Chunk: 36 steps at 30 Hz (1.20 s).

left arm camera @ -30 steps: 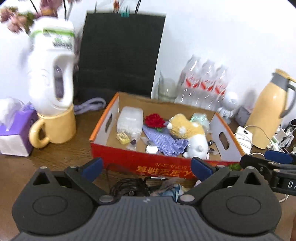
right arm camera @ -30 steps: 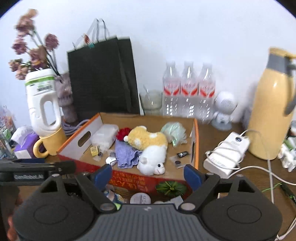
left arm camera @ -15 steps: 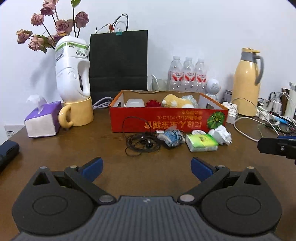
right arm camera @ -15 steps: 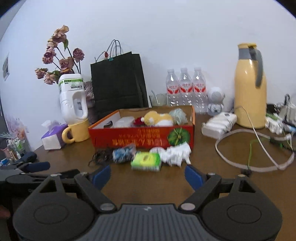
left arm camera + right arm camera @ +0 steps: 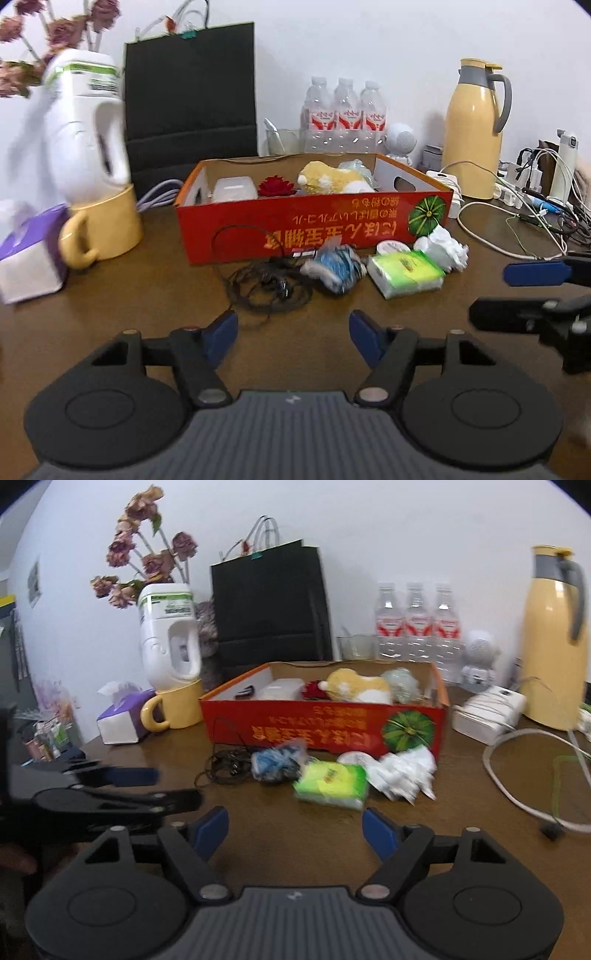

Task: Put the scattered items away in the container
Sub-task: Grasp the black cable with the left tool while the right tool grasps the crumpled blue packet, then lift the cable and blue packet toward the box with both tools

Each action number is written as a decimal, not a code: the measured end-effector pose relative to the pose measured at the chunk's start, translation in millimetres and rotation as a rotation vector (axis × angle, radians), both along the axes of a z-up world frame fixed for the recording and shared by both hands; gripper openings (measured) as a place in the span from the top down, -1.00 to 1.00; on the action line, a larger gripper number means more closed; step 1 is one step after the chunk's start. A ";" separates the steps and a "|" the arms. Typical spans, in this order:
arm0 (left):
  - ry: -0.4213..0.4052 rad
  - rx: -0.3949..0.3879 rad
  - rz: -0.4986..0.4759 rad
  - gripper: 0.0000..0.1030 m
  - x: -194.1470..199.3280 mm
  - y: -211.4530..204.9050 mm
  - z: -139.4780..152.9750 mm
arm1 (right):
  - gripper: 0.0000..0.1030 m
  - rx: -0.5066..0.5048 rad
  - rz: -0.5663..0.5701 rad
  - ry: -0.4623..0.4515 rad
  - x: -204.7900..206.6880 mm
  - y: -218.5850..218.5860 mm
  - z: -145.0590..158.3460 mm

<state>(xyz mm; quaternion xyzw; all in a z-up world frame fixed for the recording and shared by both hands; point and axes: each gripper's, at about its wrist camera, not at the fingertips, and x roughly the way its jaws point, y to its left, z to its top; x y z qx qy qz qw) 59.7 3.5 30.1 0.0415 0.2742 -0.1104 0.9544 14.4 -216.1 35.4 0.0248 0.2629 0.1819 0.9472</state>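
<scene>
1. Red cardboard box point(image 5: 314, 229) stands on the wooden table point(image 5: 147, 295) and already holds a plush toy point(image 5: 332, 179), a red flower and a clear plastic case. Scattered items lie outside, along its near wall: a tangled black earphone cable point(image 5: 266, 284), a blue-and-white wrapped bundle point(image 5: 338, 267), a green tissue pack point(image 5: 406, 273), a small white round lid and crumpled white paper point(image 5: 443, 249).
2. Risk, as I judge it: the cable loops partly rest against the bundle, so lifting one may drag the other. Thin loops could also slip through the pads or snag on the box wall.
3. Risk: the tissue pack, lid and paper lie touching. A wide grasp may catch two at once or push the paper aside.
4. Risk: both grippers work near each other in front of the box. Reaching for neighbouring items could make them collide.
5. Left gripper point(image 5: 293, 328): jaws apart and closing, nothing between them, touching nothing, short of the cable.
6. Right gripper point(image 5: 295, 829): jaws apart and closing, empty, short of the tissue pack.
</scene>
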 end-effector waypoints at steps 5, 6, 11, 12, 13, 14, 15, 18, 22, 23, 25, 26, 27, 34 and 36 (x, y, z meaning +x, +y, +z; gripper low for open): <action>0.033 0.044 -0.058 -0.31 45.5 -1.4 -1.4 | -0.47 -0.005 0.057 -0.021 36.6 14.9 8.0; 0.040 0.044 -0.076 -0.31 52.5 -0.8 -3.5 | -0.44 -0.010 0.072 -0.020 43.9 18.5 9.2; 0.106 0.045 -0.125 0.26 72.7 4.7 -16.3 | -0.31 -0.065 0.128 0.015 78.7 35.6 6.0; 0.120 0.041 -0.134 0.30 74.9 6.8 -18.9 | -0.29 -0.071 0.140 0.023 83.8 38.8 4.3; 0.121 0.030 -0.140 0.34 75.7 9.6 -20.1 | -0.28 -0.081 0.153 0.030 89.0 42.7 2.0; 0.121 0.021 -0.149 0.43 76.6 12.7 -20.4 | -0.25 -0.094 0.165 0.037 94.9 47.7 -0.8; 0.121 0.013 -0.156 0.51 76.6 15.6 -20.2 | -0.22 -0.104 0.171 0.045 99.9 51.8 -3.8; 0.119 -0.005 -0.137 0.73 76.4 24.9 -17.5 | -0.08 -0.140 0.185 0.076 115.6 65.9 -14.4; 0.092 -0.029 -0.090 0.89 75.8 38.5 -10.6 | 0.17 -0.168 0.174 0.094 131.5 76.6 -25.0; 0.084 -0.039 -0.074 0.93 75.9 41.6 -7.9 | 0.25 -0.165 0.174 0.098 133.2 76.7 -26.6; 0.072 -0.064 -0.049 0.93 75.2 48.1 -2.5 | 0.48 -0.166 0.173 0.097 134.6 77.9 -28.4; 0.065 -0.082 -0.042 0.93 73.5 51.9 0.9 | 0.63 -0.176 0.172 0.090 133.8 79.0 -28.5; 0.054 -0.093 -0.032 0.94 70.8 54.4 5.2 | 0.77 -0.188 0.170 0.082 132.1 80.2 -27.6; -0.044 -0.170 0.042 0.94 28.1 66.9 42.1 | 0.79 -0.167 0.106 -0.061 95.8 62.2 9.1; -0.083 -0.180 0.058 0.94 9.3 66.7 50.2 | 0.79 -0.125 0.083 -0.111 76.4 48.1 25.0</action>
